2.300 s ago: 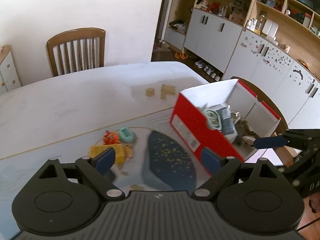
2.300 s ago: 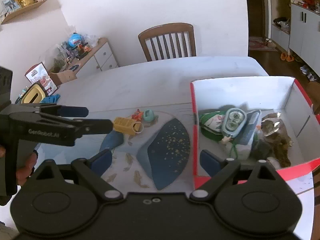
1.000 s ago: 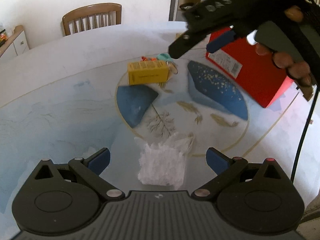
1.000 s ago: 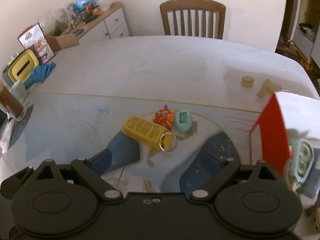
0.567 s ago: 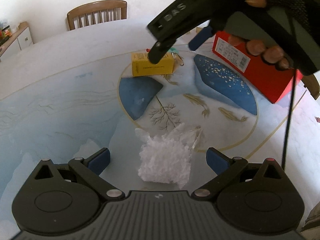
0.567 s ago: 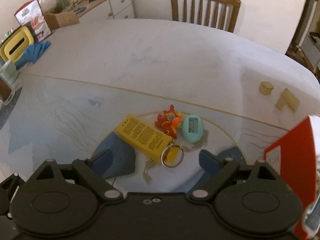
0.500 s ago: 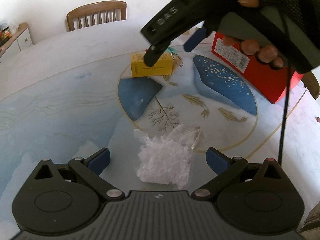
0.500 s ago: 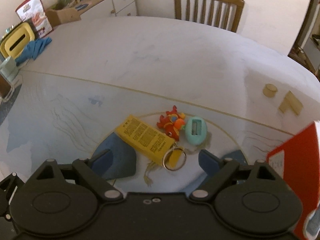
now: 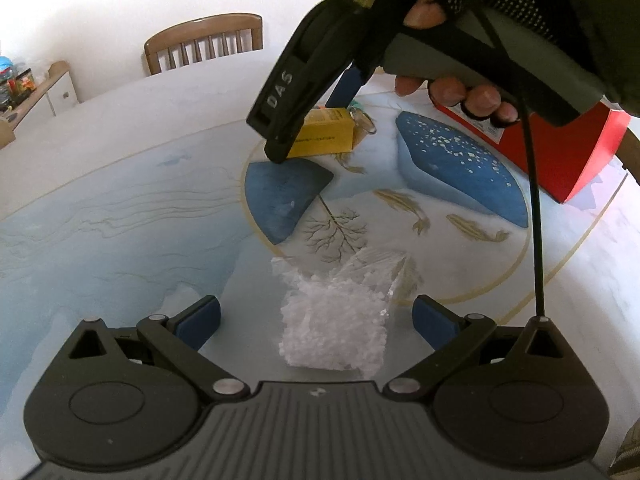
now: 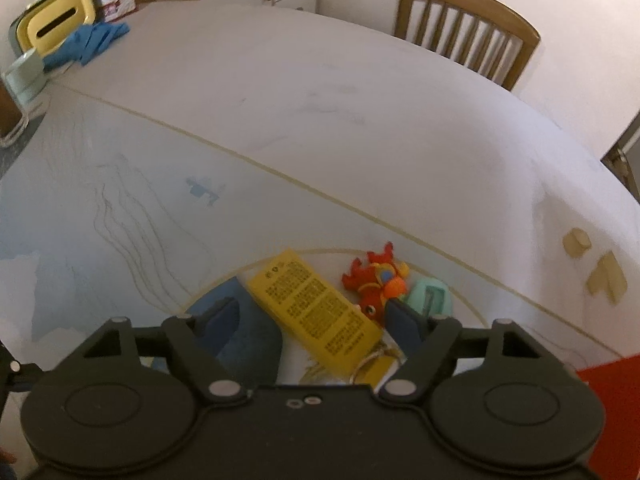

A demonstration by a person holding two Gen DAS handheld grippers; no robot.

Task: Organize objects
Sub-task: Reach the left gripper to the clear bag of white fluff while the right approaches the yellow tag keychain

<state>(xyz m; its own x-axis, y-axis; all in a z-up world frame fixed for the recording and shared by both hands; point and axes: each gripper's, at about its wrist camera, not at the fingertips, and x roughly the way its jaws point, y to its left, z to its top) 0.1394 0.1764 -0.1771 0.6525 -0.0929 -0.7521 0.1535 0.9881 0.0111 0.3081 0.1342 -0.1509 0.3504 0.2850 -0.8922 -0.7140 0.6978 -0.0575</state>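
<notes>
A yellow box (image 10: 316, 312) with a key ring (image 10: 372, 364) at its near end lies on the patterned table. It sits between the jaws of my right gripper (image 10: 314, 320), which are closing; the pads stand just off its sides. Seen from the left wrist, the right gripper (image 9: 310, 124) straddles the yellow box (image 9: 324, 136). My left gripper (image 9: 316, 318) is open just over a white bag of plastic bits (image 9: 334, 320), without touching it. The red box (image 9: 560, 148) stands at the right.
A red toy fish (image 10: 376, 280) and a teal oval piece (image 10: 430, 294) lie right beside the yellow box. Two wooden blocks (image 10: 576, 242) sit further right. A yellow container (image 10: 56, 26), a blue cloth (image 10: 88, 42) and a mug (image 10: 24, 76) are far left. A chair (image 10: 468, 36) stands behind the table.
My right gripper came down and over from the red box to the yellow box, rolled, and its jaws narrowed. My left gripper swung to the white bag and has since held still.
</notes>
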